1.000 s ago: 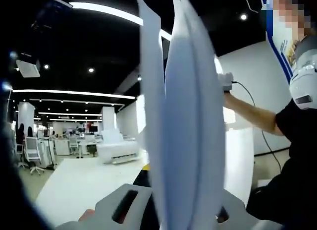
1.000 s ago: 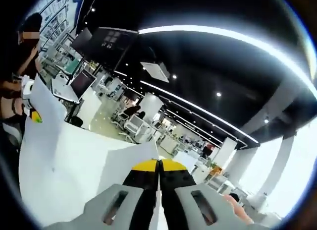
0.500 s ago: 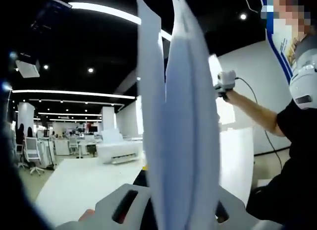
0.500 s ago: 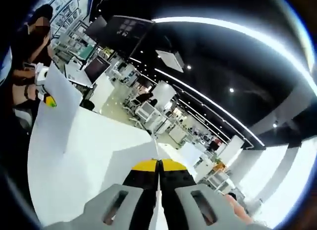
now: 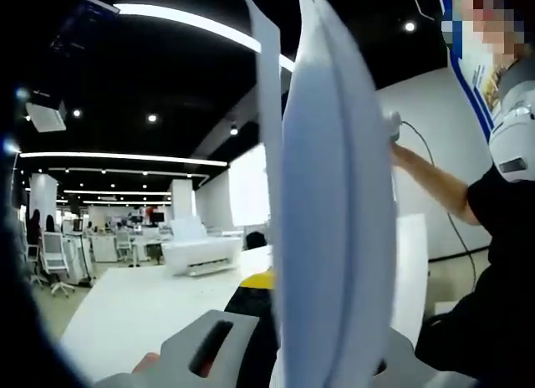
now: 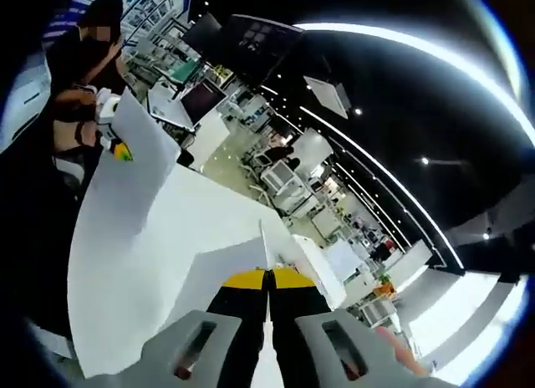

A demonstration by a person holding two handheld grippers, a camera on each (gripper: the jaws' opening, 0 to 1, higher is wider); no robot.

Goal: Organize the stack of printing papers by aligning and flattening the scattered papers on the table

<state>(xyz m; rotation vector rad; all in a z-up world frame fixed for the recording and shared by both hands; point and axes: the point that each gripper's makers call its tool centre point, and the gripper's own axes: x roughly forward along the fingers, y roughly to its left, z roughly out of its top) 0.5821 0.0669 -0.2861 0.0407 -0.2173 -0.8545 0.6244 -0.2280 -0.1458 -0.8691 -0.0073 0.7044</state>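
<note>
Paper stack held upright off surface, left tongs clamped on one edge, right tongs pinched on opposite edge. Sheets bowed, edges uneven; squaring, laying flat remain.

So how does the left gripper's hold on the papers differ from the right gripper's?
The left gripper clamps a thick, bowed sheaf of papers standing edge-on before its camera; the right gripper pinches a thin paper edge between closed yellow-tipped jaws. The left's sheets fan apart; the right's sheet spreads broad and flat leftward. Both are shut on white paper, lifted off the table.
</note>
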